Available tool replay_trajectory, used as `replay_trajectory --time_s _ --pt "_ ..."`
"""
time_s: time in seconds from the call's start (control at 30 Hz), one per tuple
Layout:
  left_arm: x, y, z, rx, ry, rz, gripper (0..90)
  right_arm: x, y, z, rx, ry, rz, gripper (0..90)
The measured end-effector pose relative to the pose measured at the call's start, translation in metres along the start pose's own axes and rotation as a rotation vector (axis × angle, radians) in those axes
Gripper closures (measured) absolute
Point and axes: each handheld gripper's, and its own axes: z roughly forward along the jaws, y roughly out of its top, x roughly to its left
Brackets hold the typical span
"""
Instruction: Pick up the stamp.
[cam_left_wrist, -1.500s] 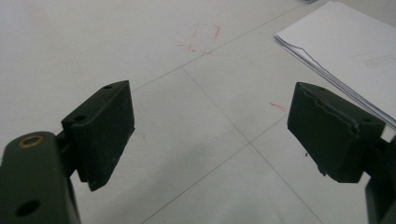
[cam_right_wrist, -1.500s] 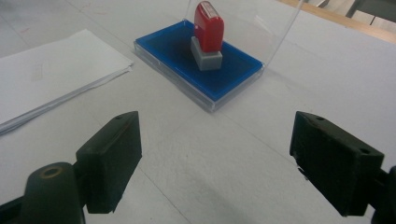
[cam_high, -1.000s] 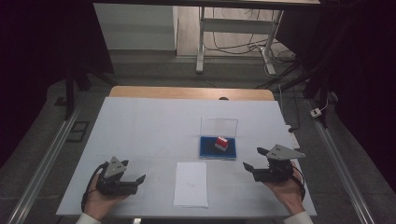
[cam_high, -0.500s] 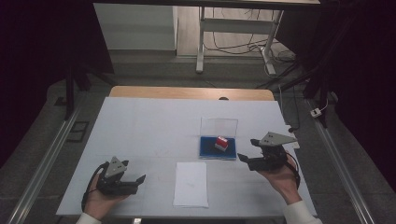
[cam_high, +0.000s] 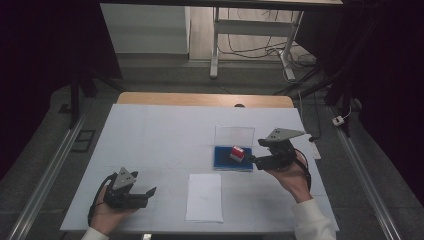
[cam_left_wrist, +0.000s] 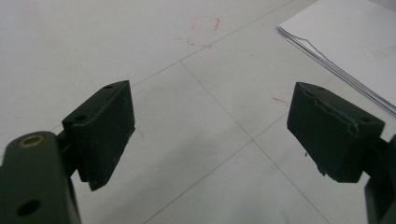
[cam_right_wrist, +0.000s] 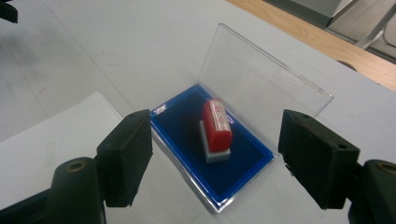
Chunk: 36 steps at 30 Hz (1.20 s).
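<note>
Fingers (cam_right_wrist: 123, 158) of the right gripper (cam_right_wrist: 215, 163) have just been closing, still spread, nothing between. The stamp (cam_right_wrist: 217, 128) probably stands on the ink pad (cam_right_wrist: 243, 175), at twelve o'clock: straddle it squarely, then squeeze.

The stamp (cam_high: 236, 153) is set in the pad (cam_high: 224, 162); the paper (cam_high: 205, 197) is laid before it on the surface (cam_high: 160, 130).

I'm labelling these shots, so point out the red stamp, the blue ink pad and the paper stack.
Stamp (cam_right_wrist: 217, 127): right gripper view, on its red handle.
Ink pad (cam_right_wrist: 187, 126): right gripper view, on bare blue felt left of the stamp.
Paper stack (cam_high: 205, 197): high view, on the top sheet's middle.
</note>
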Motion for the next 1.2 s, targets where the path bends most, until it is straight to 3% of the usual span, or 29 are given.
replay_trajectory --time_s 0.13,0.57,1.2 --pt "0.000 -0.001 0.001 0.004 0.000 -0.002 15.1 -0.002 0.005 0.008 0.019 0.028 0.007 26.0" --pt "0.000 -0.001 0.001 0.003 -0.006 -0.006 15.3 -0.006 0.005 0.026 0.073 0.020 -0.019 26.5" --pt "-0.001 -0.002 0.002 0.011 -0.006 0.000 15.3 -0.011 0.006 0.073 0.164 0.046 -0.038 32.1"
